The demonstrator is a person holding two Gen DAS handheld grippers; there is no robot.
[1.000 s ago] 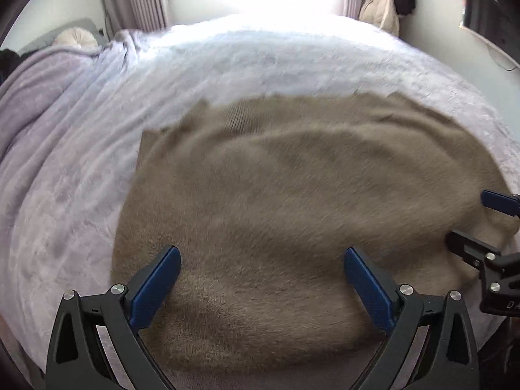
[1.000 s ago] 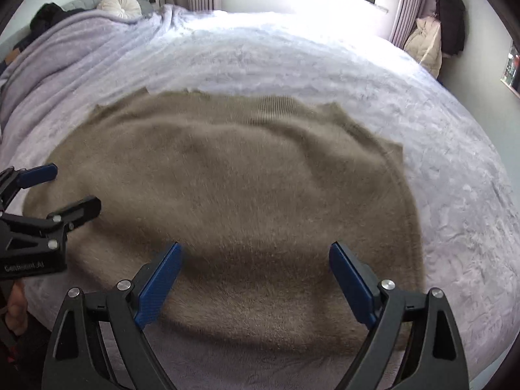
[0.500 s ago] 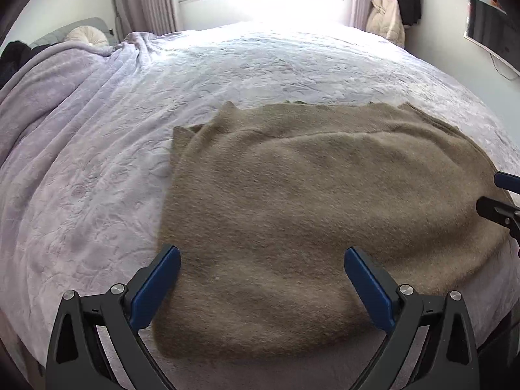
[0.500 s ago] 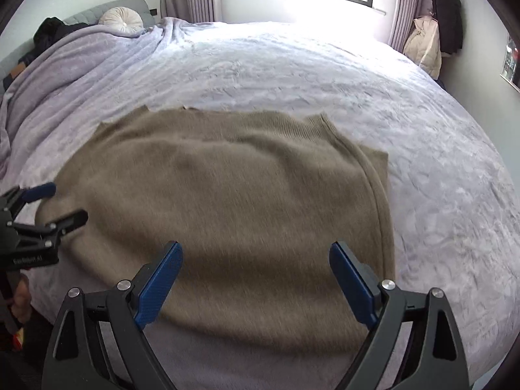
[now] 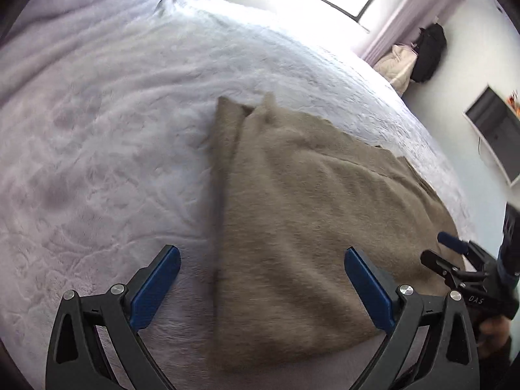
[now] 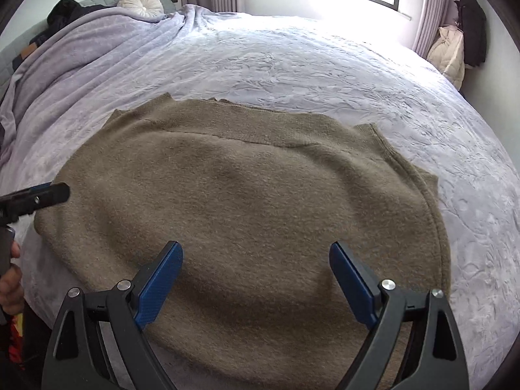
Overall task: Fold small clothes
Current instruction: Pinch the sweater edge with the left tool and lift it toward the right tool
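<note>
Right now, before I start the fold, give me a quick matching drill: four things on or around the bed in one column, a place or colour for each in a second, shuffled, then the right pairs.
Things:
1. sweater
2. round cushion
3. black garment
4. left claw

Places or colours:
A. hanging on the wall to the right of the window
B. open, over the sweater's left edge
C. cream, at the head of the bed
D. tan, spread flat on the lilac bedspread

Pairs: 1-D, 2-C, 3-A, 4-B
</note>
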